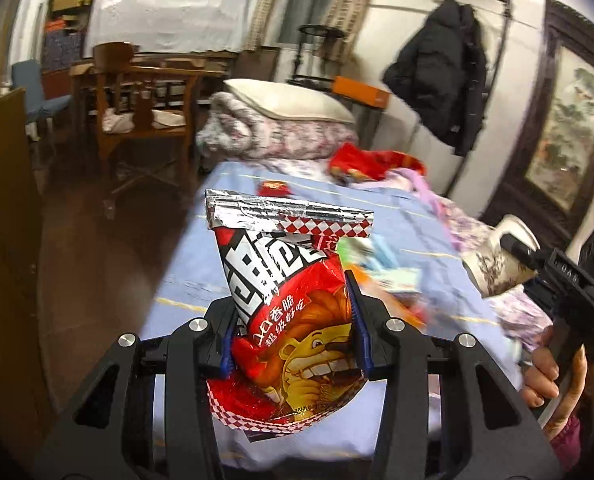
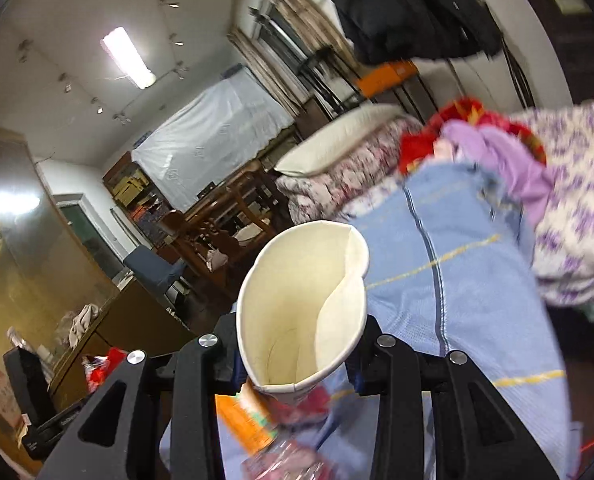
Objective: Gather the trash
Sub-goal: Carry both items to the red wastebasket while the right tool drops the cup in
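Note:
My left gripper (image 1: pixel 293 332) is shut on a red snack bag (image 1: pixel 293 300) with a foil top and a cartoon lion, held above the blue bedsheet (image 1: pixel 201 272). My right gripper (image 2: pixel 297 352) is shut on a crushed white paper cup (image 2: pixel 305 308), its open mouth facing the camera. The right gripper and cup (image 1: pixel 497 260) also show at the right of the left wrist view, held by a hand. More wrappers lie blurred on the sheet beyond the bag (image 1: pixel 381 276), and an orange wrapper (image 2: pixel 245 420) lies under the cup.
A small red packet (image 1: pixel 273 189) lies further up the bed. Folded quilts and a pillow (image 1: pixel 285 100) sit at the bed's head, and red and purple clothes (image 2: pixel 493 152) on the right side. A wooden chair (image 1: pixel 137 100) and cabinet (image 1: pixel 5 200) stand left.

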